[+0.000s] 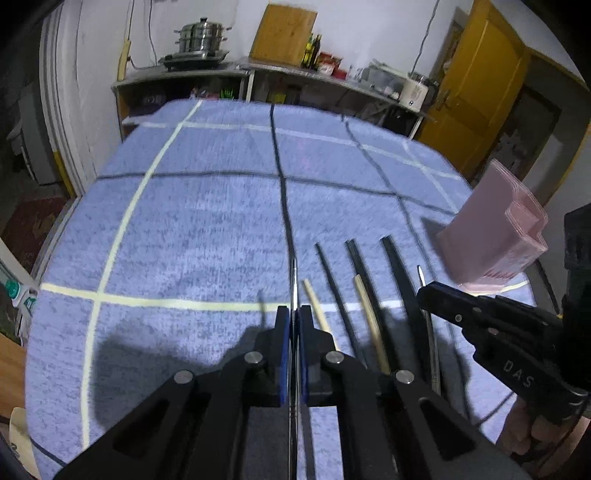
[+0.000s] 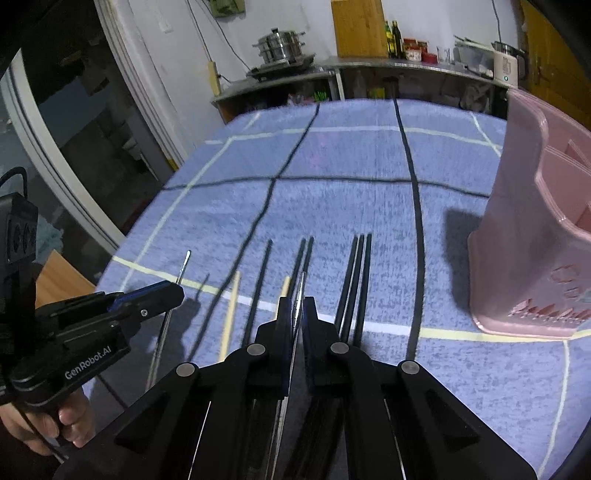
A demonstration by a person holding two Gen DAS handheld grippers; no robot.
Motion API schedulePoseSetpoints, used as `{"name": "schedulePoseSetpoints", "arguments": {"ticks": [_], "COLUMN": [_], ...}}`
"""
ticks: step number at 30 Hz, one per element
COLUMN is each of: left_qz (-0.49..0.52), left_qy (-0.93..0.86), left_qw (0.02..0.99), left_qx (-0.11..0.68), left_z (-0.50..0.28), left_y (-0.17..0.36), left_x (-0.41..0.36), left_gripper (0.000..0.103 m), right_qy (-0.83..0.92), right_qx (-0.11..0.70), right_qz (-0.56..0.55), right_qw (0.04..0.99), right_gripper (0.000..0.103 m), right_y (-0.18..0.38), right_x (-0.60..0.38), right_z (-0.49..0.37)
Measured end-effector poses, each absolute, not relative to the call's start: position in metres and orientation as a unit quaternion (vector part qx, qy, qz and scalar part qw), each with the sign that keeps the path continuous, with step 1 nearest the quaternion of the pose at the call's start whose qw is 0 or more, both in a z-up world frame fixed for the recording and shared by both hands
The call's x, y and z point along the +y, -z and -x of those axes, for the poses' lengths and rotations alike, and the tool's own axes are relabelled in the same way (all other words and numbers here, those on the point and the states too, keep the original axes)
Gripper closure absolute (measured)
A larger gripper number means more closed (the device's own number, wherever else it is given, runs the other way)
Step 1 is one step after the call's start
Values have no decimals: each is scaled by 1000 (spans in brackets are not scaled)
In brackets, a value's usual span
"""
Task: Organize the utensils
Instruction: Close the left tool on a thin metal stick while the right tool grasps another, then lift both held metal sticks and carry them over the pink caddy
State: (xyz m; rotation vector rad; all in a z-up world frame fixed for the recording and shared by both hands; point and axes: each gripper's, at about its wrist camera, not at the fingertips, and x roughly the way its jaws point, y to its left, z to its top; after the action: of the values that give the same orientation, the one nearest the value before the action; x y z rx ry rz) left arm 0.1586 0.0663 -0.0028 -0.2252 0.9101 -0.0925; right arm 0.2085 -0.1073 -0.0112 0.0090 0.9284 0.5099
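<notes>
My left gripper (image 1: 294,312) is shut on a thin metal chopstick (image 1: 294,280) that sticks out ahead of the pads, above the blue checked cloth (image 1: 207,229). My right gripper (image 2: 296,304) is shut on a second metal chopstick (image 2: 301,286). Each gripper shows in the other's view: the right gripper (image 1: 424,293) at the right, the left gripper (image 2: 173,291) at the left. On the cloth between them lie several black chopsticks (image 2: 356,273) and two wooden chopsticks (image 2: 232,306). A pink utensil holder (image 2: 524,229) stands upright to the right.
The cloth's left edge (image 1: 62,236) drops off to the floor. Behind the table runs a metal counter (image 1: 229,72) with a steel pot (image 1: 201,37), a wooden board (image 1: 282,33) and bottles. A yellow door (image 1: 480,96) is at the far right. A hand (image 2: 70,421) grips the left tool.
</notes>
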Motion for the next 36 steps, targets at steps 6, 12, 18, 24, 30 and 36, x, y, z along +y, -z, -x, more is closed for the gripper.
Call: {"name": "schedulePoseSetpoints", "arguments": {"ticks": [6,12,18,24,30,36], "left_qz": [109,106,102,99,98,95], "left_qy": [60,72,89,108,141,184], "left_qw": [907,916,924,925,925,920], "left_qx": [402,380,358,350,339,332], "left_z": [-139,-119,-108,-112,-124,-139], "left_y": [-39,-70,-97,-115,-131,-140], "left_x": [68,66,57,41,13,-25], "left_gripper": [98,98,98,98,98,98], "right_qy": [-252,-258,-254,-242,-220,-188], "right_qx": [402,371,347,327,308,293], "right_qz": [-15,-20,-24,-34,-39,-50], "right_qw": [880,892,902,913,925,936], "right_gripper": [98,99,99,99,99,99], "right_y": [-28,-57,-76,-94,-112,-127], "right_x": [-119,-130,-144,-166,-193,-229], "right_z": [-188,-165,-151,-143,-140,-141]}}
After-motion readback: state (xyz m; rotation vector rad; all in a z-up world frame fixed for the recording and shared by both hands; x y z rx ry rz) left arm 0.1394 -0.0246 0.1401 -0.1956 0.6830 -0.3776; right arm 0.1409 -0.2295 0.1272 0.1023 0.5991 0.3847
